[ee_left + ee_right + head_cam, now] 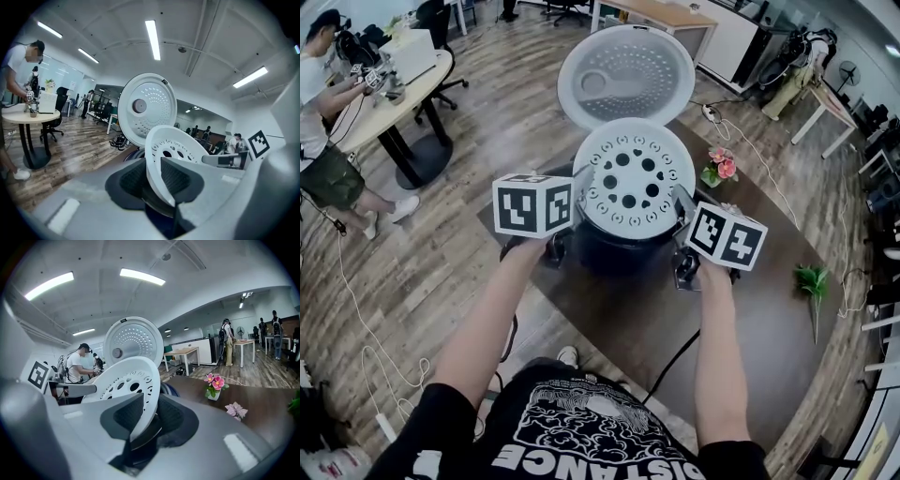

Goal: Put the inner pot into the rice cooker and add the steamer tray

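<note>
A white steamer tray (631, 177) with round holes hangs over the dark rice cooker (619, 251), whose white lid (625, 74) stands open behind it. My left gripper (580, 190) is shut on the tray's left rim and my right gripper (682, 210) is shut on its right rim. In the left gripper view the tray's rim (159, 161) runs between the dark pads (133, 180). The right gripper view shows the tray (125, 380) likewise clamped between the pads (171, 418). The tray hides the cooker's opening, so the inner pot cannot be seen.
The cooker stands on a dark brown table (741, 328). A small pot of pink flowers (721, 167) sits to its right, a green sprig (811, 279) lies farther right. A black cable (675, 361) runs off the near edge. A person works at a round table (384, 98) far left.
</note>
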